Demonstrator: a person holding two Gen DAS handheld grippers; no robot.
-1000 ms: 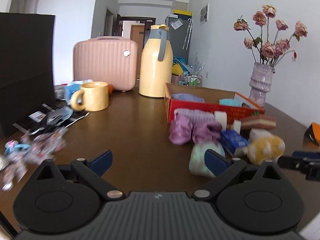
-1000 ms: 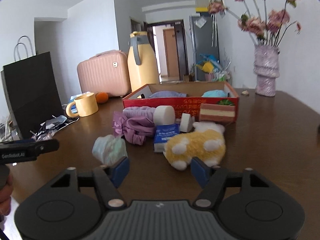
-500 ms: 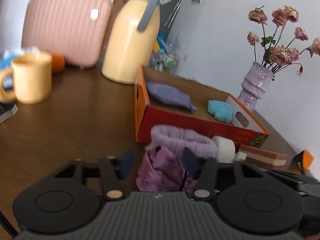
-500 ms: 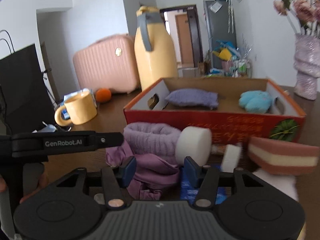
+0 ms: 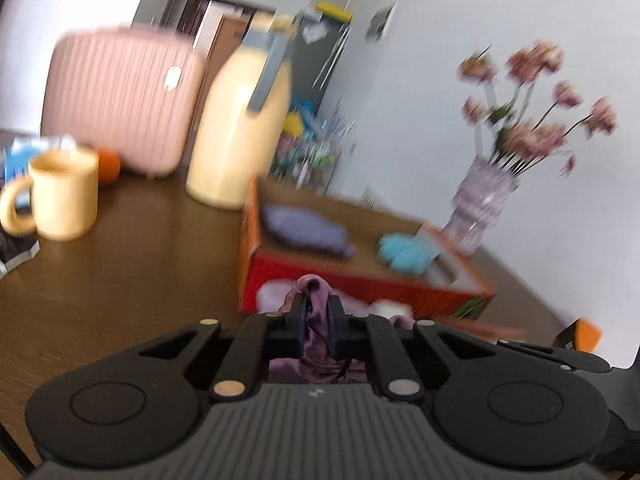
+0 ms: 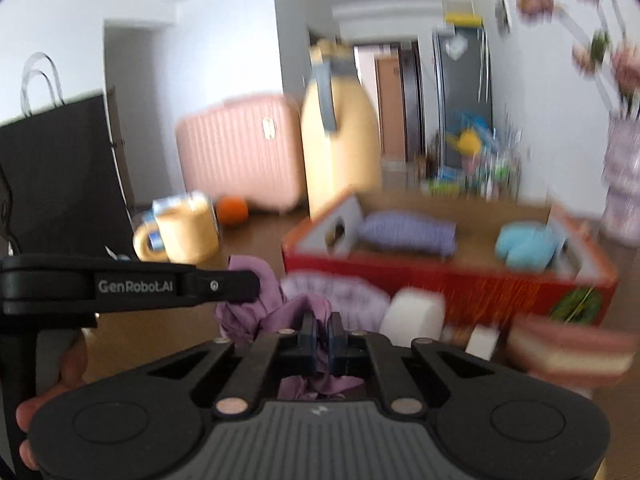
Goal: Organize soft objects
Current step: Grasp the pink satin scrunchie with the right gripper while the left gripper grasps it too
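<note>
Left wrist view: left hand-held gripper (image 5: 318,312), jaws just closing, pinches the crumpled purple satin cloth (image 5: 316,292); right hand-held gripper (image 6: 322,330) pinches it too, before the red cardboard box (image 6: 460,280) on the brown wooden counter (image 5: 120,264).

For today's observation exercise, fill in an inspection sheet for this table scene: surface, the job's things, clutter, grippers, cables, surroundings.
Surface: dark wooden table, much of it bare.
Job's things: purple cloth in front of the red box; box holds a lavender knit piece and a blue soft item; white foam roll and layered sponge outside it.
Clutter: yellow mug, orange, yellow thermos, pink case.
Grippers: left gripper and right gripper have just closed; both pinch the purple cloth.
Cables: nothing seen.
Surroundings: vase of flowers, black paper bag, hallway.
</note>
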